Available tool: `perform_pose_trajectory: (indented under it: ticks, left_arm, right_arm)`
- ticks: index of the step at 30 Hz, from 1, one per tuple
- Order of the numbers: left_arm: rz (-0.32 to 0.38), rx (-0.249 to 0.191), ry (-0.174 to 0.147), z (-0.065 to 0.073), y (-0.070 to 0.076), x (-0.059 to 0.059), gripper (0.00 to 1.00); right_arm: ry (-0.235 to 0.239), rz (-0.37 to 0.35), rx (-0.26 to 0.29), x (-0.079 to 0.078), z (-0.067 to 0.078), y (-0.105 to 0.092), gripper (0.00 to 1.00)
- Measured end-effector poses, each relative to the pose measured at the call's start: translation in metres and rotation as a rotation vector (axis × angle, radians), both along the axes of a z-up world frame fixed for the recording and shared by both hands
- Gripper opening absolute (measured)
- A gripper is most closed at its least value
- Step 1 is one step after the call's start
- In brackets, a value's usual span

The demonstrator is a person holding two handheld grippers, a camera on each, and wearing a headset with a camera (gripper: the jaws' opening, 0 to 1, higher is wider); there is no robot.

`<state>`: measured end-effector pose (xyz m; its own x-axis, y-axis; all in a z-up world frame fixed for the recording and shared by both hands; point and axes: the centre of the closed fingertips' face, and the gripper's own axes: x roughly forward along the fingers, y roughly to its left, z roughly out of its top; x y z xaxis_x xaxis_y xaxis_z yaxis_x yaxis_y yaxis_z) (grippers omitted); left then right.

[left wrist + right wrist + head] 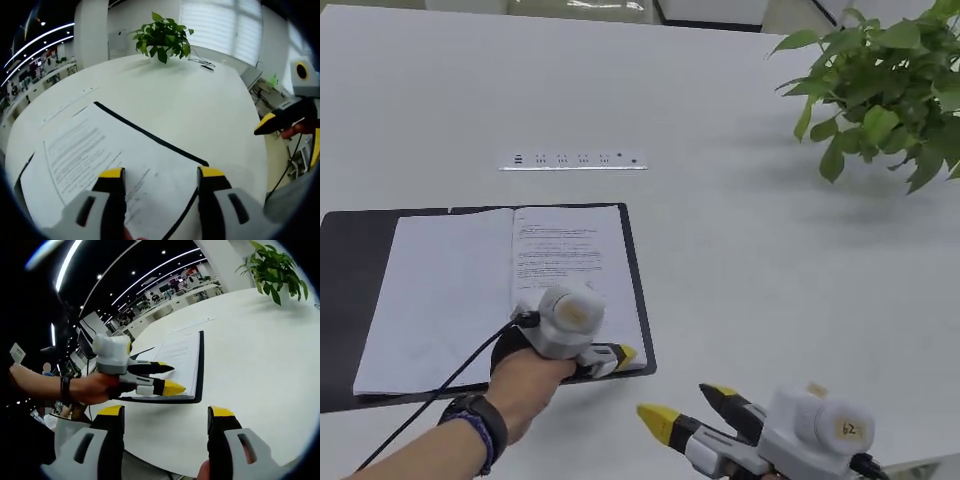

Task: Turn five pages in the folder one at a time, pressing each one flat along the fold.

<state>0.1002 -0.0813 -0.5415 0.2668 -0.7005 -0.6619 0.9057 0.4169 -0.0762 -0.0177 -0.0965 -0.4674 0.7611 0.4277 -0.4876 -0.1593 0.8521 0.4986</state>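
Closest is the right gripper (685, 404), low over the near edge of the white table (750, 260), its jaws spread wide with nothing between them. A black folder (350, 260) lies open and flat on the table's left half, well apart from the leafy plant (890, 80) at the far right and nearer than the socket strip (572, 160). A blank sheet (440, 290) covers the folder's left side and a printed page (570, 260) its right. The left gripper (618, 357) rests at that printed page's near right corner, jaws parted; the left gripper view shows the tips astride the corner, but whether a sheet has slipped between them cannot be told. The step in hand looks like picking up this corner to turn the page. To do it well, the lower jaw should slide under the top sheet alone, since several sheets seem stacked and thin paper clings. A light pinch near the corner, then a lift in an arc toward the fold, should keep the page from creasing. The free right gripper is well placed to steady the sheets beneath, then to run along the fold with jaws together once the page lies over.
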Motion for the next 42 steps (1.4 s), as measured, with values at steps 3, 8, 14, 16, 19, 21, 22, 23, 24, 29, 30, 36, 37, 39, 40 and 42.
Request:
perform_pose_trajectory:
  ticks: [3,8,14,16,19,21,22,23,24,29,30,36,37,39,40,42]
  left_arm:
    - [-0.021,0.031,-0.016,-0.006,0.001,-0.003,0.57]
    - [-0.034,0.045,-0.043,-0.009,0.002,-0.002,0.56]
    - [-0.043,0.034,-0.053,-0.009,0.003,0.000,0.55]
    - [-0.044,0.031,-0.050,-0.008,0.004,0.001,0.53]
    - [-0.044,0.028,-0.048,-0.009,0.005,0.003,0.50]
    - [-0.036,0.020,-0.043,-0.008,0.006,0.006,0.47]
    - [-0.035,0.020,-0.041,-0.008,0.007,0.006,0.46]
    - [-0.031,0.016,-0.036,-0.007,0.007,0.008,0.45]
    - [-0.028,0.011,-0.032,-0.007,0.008,0.008,0.44]
    - [0.004,-0.002,-0.031,-0.006,0.013,0.017,0.32]
    - [0.006,-0.003,-0.028,-0.006,0.013,0.017,0.28]
    - [0.043,-0.027,-0.004,-0.006,0.018,0.019,0.09]
    - [0.045,-0.027,-0.004,-0.006,0.019,0.021,0.08]
    - [0.054,-0.027,-0.001,-0.005,0.021,0.023,0.05]
    - [0.062,-0.035,0.011,-0.004,0.021,0.024,0.04]
    - [0.074,-0.044,0.020,-0.004,0.022,0.025,0.03]
  right_arm:
    - [0.003,0.007,0.000,0.002,-0.001,0.002,0.66]
    - [0.002,0.010,0.000,0.003,0.000,0.003,0.66]
    - [0.008,0.009,-0.001,0.002,-0.002,0.003,0.65]
    - [0.010,0.009,0.000,0.002,-0.002,0.003,0.64]
    - [0.014,0.007,0.000,0.001,-0.004,0.002,0.63]
    - [0.014,0.009,0.002,0.001,-0.004,0.003,0.63]
    - [0.015,0.009,0.001,0.001,-0.004,0.003,0.62]
    - [0.015,0.011,0.001,0.001,-0.004,0.003,0.62]
    - [0.016,0.012,0.001,0.002,-0.004,0.003,0.62]
    - [0.014,0.009,0.005,0.004,-0.005,0.002,0.60]
    - [0.016,0.010,0.005,0.004,-0.005,0.002,0.60]
    - [0.020,0.009,0.010,0.005,-0.008,0.003,0.60]
    - [0.021,0.011,0.011,0.004,-0.009,0.003,0.59]
    - [0.023,0.016,0.010,0.004,-0.009,0.004,0.59]
    - [0.023,0.017,0.011,0.004,-0.009,0.004,0.59]
    - [0.022,0.017,0.012,0.005,-0.009,0.004,0.59]
